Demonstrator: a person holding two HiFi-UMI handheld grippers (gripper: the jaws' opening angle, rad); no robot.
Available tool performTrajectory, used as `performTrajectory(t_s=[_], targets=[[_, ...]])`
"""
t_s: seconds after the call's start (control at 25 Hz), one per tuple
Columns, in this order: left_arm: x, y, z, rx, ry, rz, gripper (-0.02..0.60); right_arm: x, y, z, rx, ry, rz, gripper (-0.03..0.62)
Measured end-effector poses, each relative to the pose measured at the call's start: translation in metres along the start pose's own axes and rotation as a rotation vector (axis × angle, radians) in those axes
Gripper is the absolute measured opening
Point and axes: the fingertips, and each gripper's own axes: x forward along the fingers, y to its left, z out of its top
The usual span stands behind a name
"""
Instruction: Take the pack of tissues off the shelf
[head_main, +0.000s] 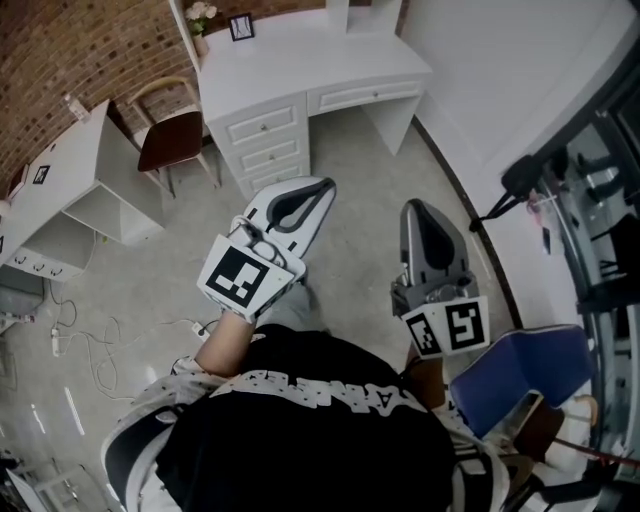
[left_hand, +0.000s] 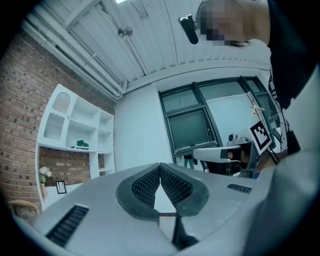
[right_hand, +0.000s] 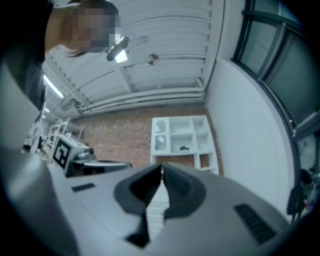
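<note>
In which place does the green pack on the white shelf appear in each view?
Head view: not in it.
Left gripper view: green pack at middle left, in the white shelf.
Right gripper view: green pack just right of centre, in the middle compartment.
Shared landmark: the brick wall.

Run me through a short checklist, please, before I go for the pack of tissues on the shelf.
1. Left tongs free: ok, shut with nothing between them.
2. Right tongs free: ok, shut and empty as well.
3. Tongs open for a grasp: not ok, both are shut.
4. Target found: ok, a green item lies in a middle compartment of the white shelf unit.
5. Item confirmed as the tissues: cannot tell, it is too small in both gripper views.
6. Shelf within reach: not ok, it stands far across the room on the brick wall.
</note>
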Motion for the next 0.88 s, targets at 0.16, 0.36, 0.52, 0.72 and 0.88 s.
performTrajectory(t_s=[0.16, 0.36, 0.52, 0.72, 0.88], targets=[[0.021, 0.012, -0.004, -0.004, -0.017, -0.028, 0.035, 0.014, -0.015, -0.004, -0.014, 0.006, -0.025, 0.032], [0.042, 0.038, -0.013, -0.017, -0.017, -0.047, 0.035, 0.044, -0.027, -0.012, -0.022, 0.02, -0.041, 0.032], [0.056, 0.057, -0.021, -0.02, -0.017, -0.057, 0.035, 0.064, -0.037, -0.022, -0.013, 0.032, -0.049, 0.032], [0.071, 0.086, -0.031, -0.011, -0.012, -0.049, 0.035, 0.096, -0.047, -0.034, -0.006, 0.047, -0.048, 0.032], [0.083, 0.108, -0.04, -0.003, -0.006, -0.042, 0.035, 0.122, -0.055, -0.043, -0.001, 0.056, -0.044, 0.032]])
